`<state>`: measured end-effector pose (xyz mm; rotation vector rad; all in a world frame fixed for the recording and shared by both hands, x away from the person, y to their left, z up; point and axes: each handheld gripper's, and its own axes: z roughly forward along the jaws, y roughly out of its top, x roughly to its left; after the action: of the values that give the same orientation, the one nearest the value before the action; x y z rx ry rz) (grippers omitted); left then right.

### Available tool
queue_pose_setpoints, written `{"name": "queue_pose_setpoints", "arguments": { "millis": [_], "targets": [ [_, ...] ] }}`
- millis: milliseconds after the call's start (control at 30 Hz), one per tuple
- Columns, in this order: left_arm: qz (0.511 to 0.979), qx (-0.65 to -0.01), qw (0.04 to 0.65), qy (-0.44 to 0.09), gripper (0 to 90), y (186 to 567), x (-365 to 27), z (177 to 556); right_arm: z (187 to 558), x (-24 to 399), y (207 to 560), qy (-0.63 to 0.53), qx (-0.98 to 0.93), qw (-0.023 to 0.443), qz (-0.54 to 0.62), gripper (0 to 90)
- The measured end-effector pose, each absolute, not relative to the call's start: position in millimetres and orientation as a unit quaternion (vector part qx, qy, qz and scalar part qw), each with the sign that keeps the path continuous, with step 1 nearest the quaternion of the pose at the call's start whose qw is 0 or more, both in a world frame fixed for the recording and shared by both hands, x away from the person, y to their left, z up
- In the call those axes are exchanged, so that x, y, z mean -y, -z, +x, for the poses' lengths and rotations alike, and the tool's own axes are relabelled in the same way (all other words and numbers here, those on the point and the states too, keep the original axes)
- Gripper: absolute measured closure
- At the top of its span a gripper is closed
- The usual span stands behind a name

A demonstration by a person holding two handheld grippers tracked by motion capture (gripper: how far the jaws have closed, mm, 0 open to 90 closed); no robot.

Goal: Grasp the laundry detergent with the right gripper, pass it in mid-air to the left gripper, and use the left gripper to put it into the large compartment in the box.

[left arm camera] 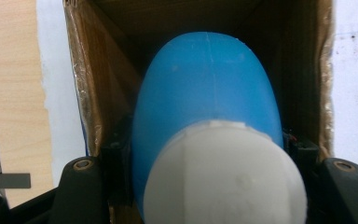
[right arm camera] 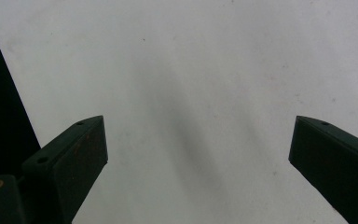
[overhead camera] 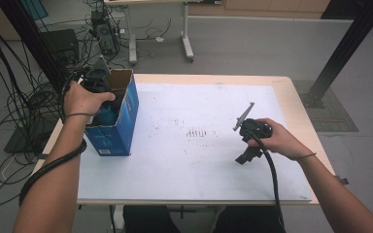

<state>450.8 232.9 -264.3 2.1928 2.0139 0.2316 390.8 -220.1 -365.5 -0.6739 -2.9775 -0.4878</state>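
currently: blue bottle (left arm camera: 205, 98) with white cap (left arm camera: 223, 177), gripped by left tongs (overhead camera: 98, 92), inside open cardboard box (overhead camera: 121, 121) at 9 o'clock on the surface (overhead camera: 189, 160). right tongs (right arm camera: 198, 158), 3 o'clock, jaws wide apart, holding nothing.

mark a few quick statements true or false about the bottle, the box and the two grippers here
1. The left gripper is shut on the blue bottle. True.
2. The blue bottle is lying flat on the white table. False: it sits inside the open blue cardboard box.
3. The right gripper has its jaws wide apart with nothing between them. True.
4. The bottle's cap is red. False: it is white.
5. The box stands at the table's right side. False: it stands at the left side.
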Motion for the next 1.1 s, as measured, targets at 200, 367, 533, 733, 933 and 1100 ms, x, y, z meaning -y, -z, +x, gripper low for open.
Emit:
{"name": "queue_pose_setpoints", "arguments": {
  "millis": [200,367,533,733,933,1100],
  "targets": [
    [0.734,-0.671,0.071,-0.079,37.7,271.3,-231.9,450.0,390.7,221.1,365.4,0.158,0.962,0.025,-0.221,4.4],
    [0.735,-0.670,0.069,-0.081,37.6,271.9,-230.1,450.5,391.0,220.6,365.7,0.156,0.963,0.026,-0.220,4.4],
    [0.734,-0.670,0.069,-0.081,37.6,272.5,-230.2,450.8,391.2,220.7,366.4,0.157,0.962,0.027,-0.221,4.4],
    [0.733,-0.672,0.072,-0.082,37.6,273.2,-230.7,451.0,391.0,222.2,367.0,0.157,0.962,0.027,-0.222,4.4],
    [0.731,-0.674,0.071,-0.079,37.6,273.0,-231.5,451.7,391.6,221.3,369.1,0.156,0.962,0.028,-0.223,4.4],
    [0.731,-0.674,0.073,-0.078,37.5,273.2,-232.2,451.8,391.5,219.4,369.4,0.154,0.962,0.030,-0.223,4.4]
  ]
}}
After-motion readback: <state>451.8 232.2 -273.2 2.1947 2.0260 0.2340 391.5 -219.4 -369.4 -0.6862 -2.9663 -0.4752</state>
